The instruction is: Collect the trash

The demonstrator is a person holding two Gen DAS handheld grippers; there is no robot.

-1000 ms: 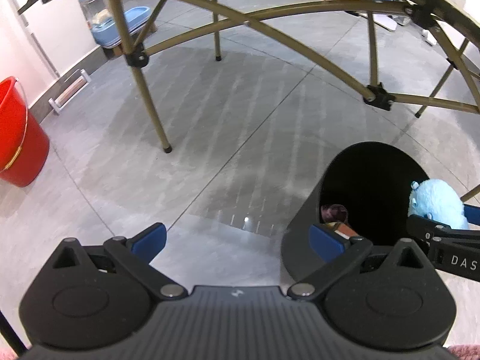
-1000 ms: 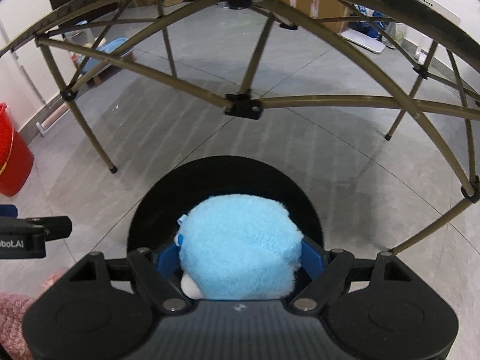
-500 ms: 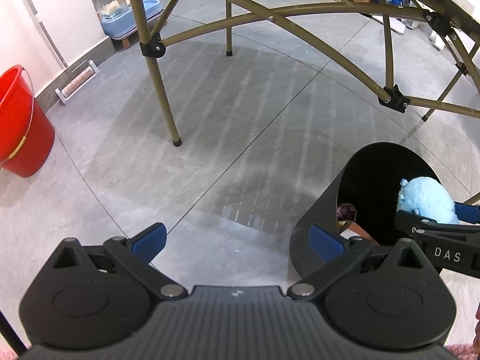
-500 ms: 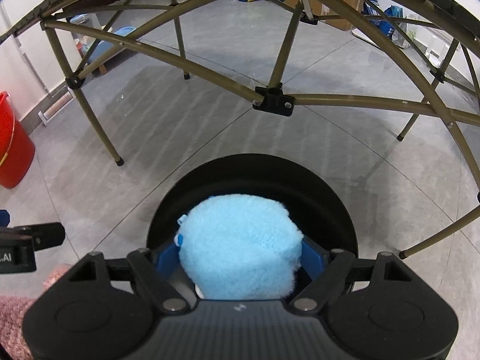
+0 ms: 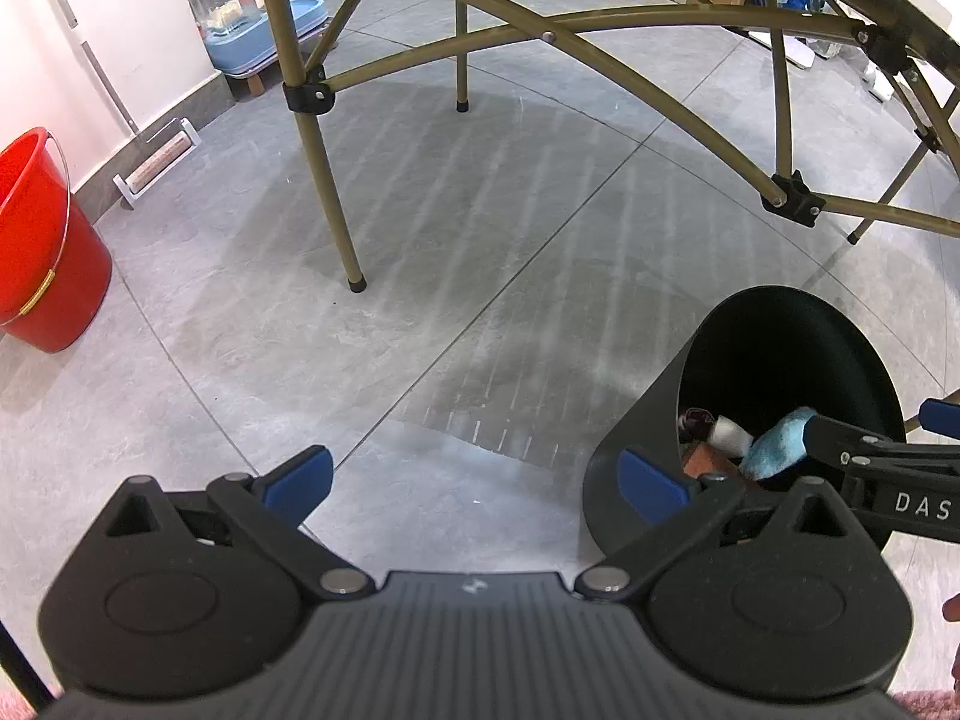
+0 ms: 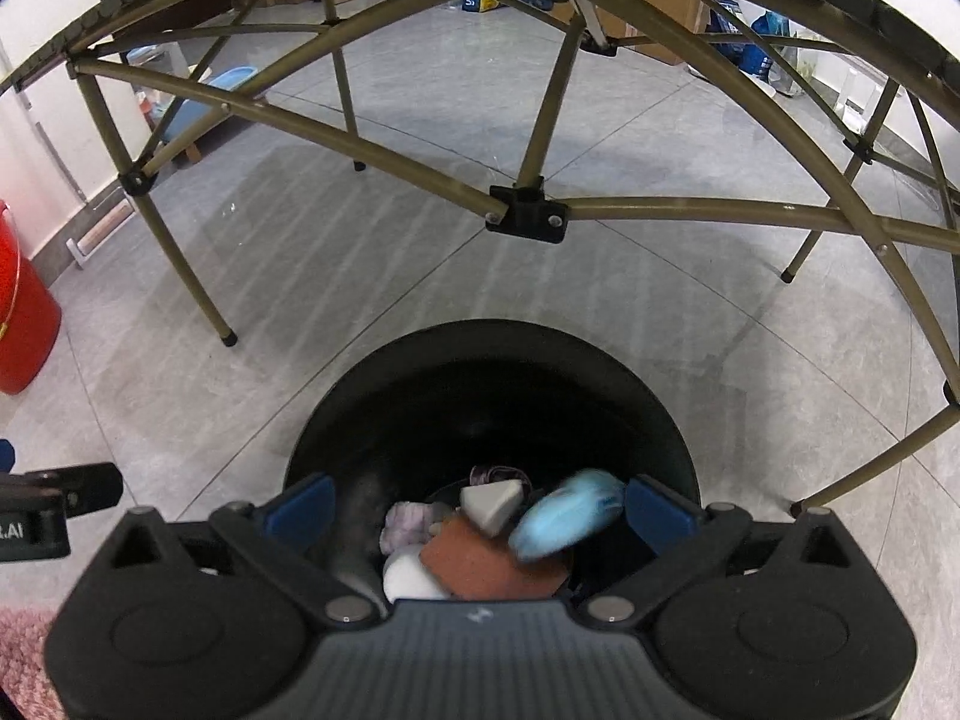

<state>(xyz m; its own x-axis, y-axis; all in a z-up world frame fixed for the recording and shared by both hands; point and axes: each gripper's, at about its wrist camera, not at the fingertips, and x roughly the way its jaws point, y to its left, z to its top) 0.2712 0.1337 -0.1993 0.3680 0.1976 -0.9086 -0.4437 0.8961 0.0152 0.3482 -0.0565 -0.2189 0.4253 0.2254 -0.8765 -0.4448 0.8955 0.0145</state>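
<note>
**Blue fluff drops into the black bin**

Blue and blurred, the fuzzy toy (image 6: 567, 516) is tumbling between our right gripper's (image 6: 480, 507) fingers at the lower centre of the right wrist view. Those jaws have just been opening and now stand at their widest; the toy is between them, but the pads are no longer pressing on it. It is loose, over the mouth of the black bin (image 6: 492, 354).

Down inside the bin we see what is already collected: a grey wedge (image 6: 492, 504), a rust-brown flat piece (image 6: 480, 564), something pale and rounded (image 6: 408, 579) and a crumpled purplish scrap (image 6: 408, 525). So several pieces are in, and this one is on its way to join them.

Over in the left wrist view, the bin (image 5: 636, 462) sits at the lower right, with the toy (image 5: 774, 447) just inside the rim beside the right gripper's finger. Our left gripper (image 5: 474, 483) hangs over bare grey tile at the bottom of the frame, jaws spread wide, nothing in them.

What is left? We judge this drop nearly finished. The floor we can see under the folding frame (image 5: 312, 168) carries no loose litter, and the red bucket (image 5: 42, 252) at the left edge stands apart. Whether trash waits elsewhere, these views cannot tell us.
</note>
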